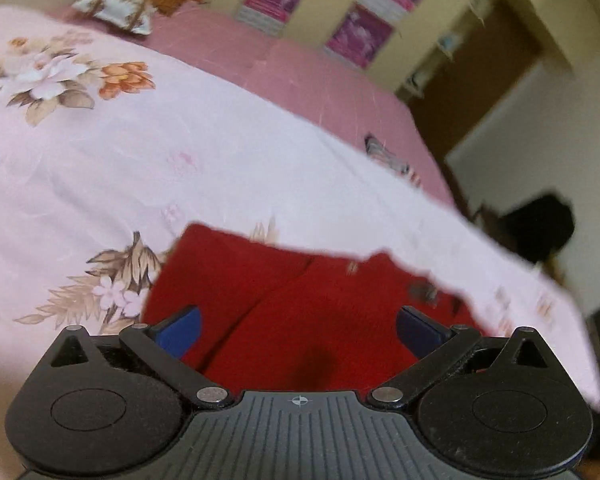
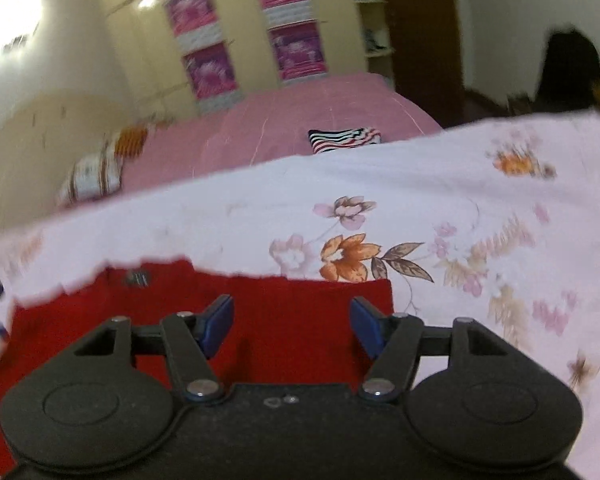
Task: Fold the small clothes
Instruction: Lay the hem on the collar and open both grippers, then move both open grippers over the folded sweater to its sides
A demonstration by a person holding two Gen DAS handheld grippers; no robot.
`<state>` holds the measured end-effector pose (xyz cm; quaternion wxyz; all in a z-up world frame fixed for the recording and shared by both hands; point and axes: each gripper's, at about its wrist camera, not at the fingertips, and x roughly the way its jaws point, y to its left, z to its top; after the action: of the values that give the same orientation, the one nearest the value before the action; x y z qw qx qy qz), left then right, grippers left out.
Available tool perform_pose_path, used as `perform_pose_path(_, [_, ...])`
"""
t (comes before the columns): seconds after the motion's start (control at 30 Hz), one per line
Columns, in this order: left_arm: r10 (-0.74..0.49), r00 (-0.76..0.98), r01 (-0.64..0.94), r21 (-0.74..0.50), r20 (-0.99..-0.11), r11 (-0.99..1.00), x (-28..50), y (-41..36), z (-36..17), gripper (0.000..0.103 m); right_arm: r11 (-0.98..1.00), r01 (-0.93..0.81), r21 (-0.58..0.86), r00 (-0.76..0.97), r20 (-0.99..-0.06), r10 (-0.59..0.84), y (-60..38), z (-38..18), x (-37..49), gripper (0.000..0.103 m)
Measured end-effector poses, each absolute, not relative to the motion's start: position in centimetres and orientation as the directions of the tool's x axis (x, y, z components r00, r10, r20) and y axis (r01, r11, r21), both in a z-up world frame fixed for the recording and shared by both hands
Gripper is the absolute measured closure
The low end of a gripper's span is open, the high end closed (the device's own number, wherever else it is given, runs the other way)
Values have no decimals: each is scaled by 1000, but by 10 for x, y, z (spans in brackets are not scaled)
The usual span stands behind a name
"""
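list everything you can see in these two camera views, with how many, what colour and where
garment: one, red, lying flat on the floral sheet under both grippers
floral sheet: one, pale pink with orange and brown flowers, spread over the near part of the bed
bedcover: one, darker pink, far part of the bed
pillow: one, white with brown and orange pattern, far end of the bed
striped cloth: one, black, white and red, on the bedcover behind the sheet
wardrobe: one, cream with purple panels, behind the bed
door: one, brown, beside the wardrobe
left gripper: one, black with blue pads, open above the garment
right gripper: one, black with blue pads, open above the garment
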<state>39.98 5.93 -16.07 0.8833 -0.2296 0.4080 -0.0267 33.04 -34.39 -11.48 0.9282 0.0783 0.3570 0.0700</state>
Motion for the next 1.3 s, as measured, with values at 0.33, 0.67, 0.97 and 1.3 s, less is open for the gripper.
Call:
perform_pose_path(0.33, [-130, 688, -118, -287, -714, 951, 405, 54, -167, 79, 987, -137, 80, 709, -688, 154, -317, -128, 337, 91])
perform_pose_path(0.67, [-83, 715, -147, -265, -694, 953, 396, 48, -159, 79, 999, -33, 3, 726, -688, 26, -327, -134, 345, 80])
perform_pose_path(0.97, [-144, 761, -21, -246, -633, 969, 376, -7, -123, 11, 987, -150, 52, 782, -605, 151, -293, -92, 320, 77])
perform_pose_path(1.3, [-61, 698, -17, -101, -713, 995, 397, -38, -172, 11, 974, -224, 28, 723, -665, 186, -245, -121, 334, 76])
